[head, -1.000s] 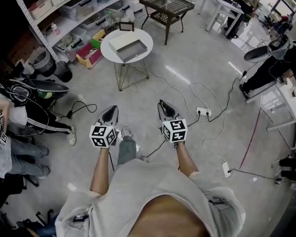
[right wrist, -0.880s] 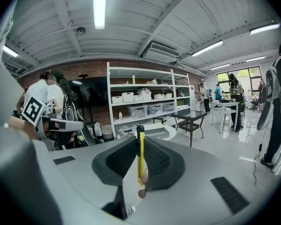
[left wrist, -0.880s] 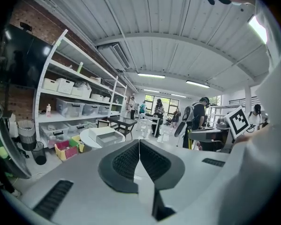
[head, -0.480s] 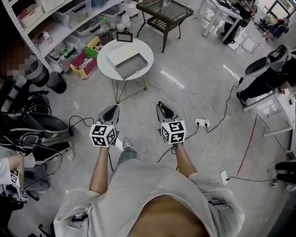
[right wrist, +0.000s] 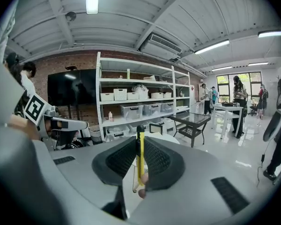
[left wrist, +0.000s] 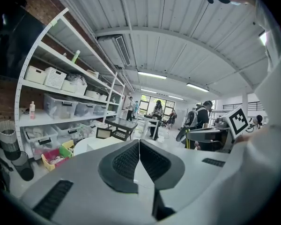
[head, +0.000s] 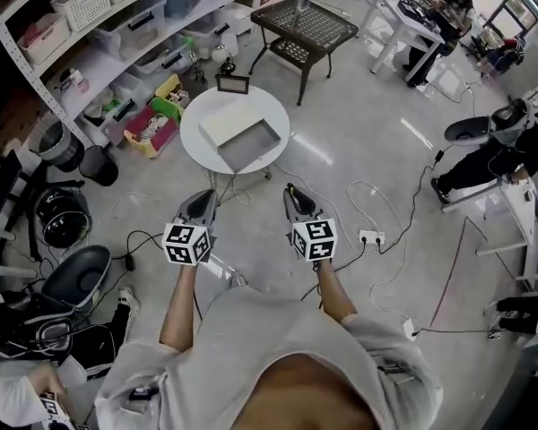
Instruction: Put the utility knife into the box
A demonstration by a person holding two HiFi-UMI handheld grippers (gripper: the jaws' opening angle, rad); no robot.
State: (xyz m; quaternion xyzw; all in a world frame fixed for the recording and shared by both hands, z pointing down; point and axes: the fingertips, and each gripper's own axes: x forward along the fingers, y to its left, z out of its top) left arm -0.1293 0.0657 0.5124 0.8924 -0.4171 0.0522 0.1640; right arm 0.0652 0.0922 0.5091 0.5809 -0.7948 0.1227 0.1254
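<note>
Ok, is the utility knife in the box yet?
No, the right gripper is shut on the yellow utility knife, well short of the open box on the round table.

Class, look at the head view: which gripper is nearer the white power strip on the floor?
Right. The right gripper is just left of the power strip; the left gripper lies farther left, beyond the right one.

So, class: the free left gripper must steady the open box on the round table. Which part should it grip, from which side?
Probably the upright wall nearest the person, from above, one jaw inside, one outside. The box lies flat and open-topped on the table, so only its thin walls offer a pinch. The left gripper, shut now, must open first.
</note>
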